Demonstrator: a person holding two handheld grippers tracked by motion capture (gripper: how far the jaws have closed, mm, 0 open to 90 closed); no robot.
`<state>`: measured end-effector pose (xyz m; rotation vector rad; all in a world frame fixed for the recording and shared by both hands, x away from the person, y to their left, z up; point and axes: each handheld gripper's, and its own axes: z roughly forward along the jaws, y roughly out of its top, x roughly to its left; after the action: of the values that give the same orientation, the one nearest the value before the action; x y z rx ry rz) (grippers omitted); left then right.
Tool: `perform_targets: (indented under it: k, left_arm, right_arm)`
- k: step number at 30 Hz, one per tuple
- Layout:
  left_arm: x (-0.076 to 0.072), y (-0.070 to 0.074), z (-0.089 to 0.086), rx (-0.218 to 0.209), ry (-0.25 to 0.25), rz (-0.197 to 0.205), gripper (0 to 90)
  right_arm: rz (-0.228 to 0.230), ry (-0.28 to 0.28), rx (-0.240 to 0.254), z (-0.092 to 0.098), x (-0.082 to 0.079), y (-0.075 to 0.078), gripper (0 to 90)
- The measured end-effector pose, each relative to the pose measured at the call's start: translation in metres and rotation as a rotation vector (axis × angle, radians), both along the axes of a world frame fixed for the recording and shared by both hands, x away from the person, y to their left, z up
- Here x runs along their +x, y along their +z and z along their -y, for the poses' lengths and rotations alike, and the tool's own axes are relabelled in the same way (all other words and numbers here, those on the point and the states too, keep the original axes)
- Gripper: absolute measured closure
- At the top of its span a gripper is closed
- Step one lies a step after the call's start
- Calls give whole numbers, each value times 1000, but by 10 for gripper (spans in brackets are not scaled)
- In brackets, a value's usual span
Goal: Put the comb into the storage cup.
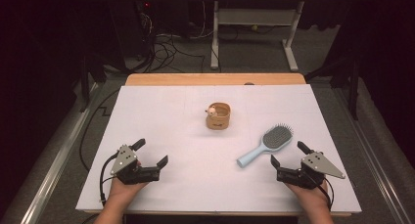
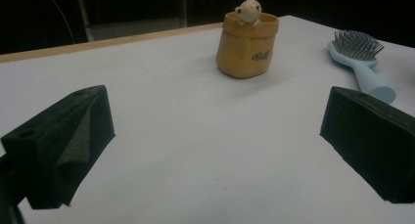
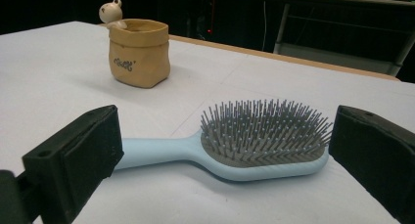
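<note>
Nearest the camera, the person's two hands rested at the near edge of the table (image 1: 161, 106), each holding a gripper. The left gripper (image 1: 152, 154) sat at the near left, its jaws spread wide with nothing between them, only bare white tabletop showing in the gap in the left gripper view. The right gripper (image 1: 288, 155) sat at the near right, its jaws likewise released and wide apart, gripping nothing.

Just beyond the right gripper lay a light blue hairbrush (image 1: 266, 145), flat on the table with its bristles up. Its handle pointed toward the near middle of the table and its head toward the far right. In the right gripper view the hairbrush (image 3: 235, 148) lay across the gap between the jaws, close in front of them; whether the left-hand jaw touched the handle I could not tell.

Farther off, near the middle of the table, stood a small tan pot (image 1: 219, 116) shaped like a sack, upright, with a little pale figure (image 1: 212, 110) peeking over its rim. It stood well apart from the hairbrush and from both grippers.
</note>
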<state>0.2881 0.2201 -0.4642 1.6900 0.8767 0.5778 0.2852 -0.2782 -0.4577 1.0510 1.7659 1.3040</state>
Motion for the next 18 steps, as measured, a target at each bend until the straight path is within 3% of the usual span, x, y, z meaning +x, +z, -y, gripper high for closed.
perform_targets:
  k: [4, 9, 18]
  left_arm:
    - [0, 0, -3, -11, 8, -8, 6]
    - [1, 1, -2, 2, 36, 35, 3]
    - [3, 0, -2, 32, 45, 23, 3]
  right_arm:
    - [0, 5, 6, -1, 0, 0, 2]
    - [12, 1, 13, 0, -3, 1, 2]
    - [10, 0, 12, 1, -2, 1, 2]
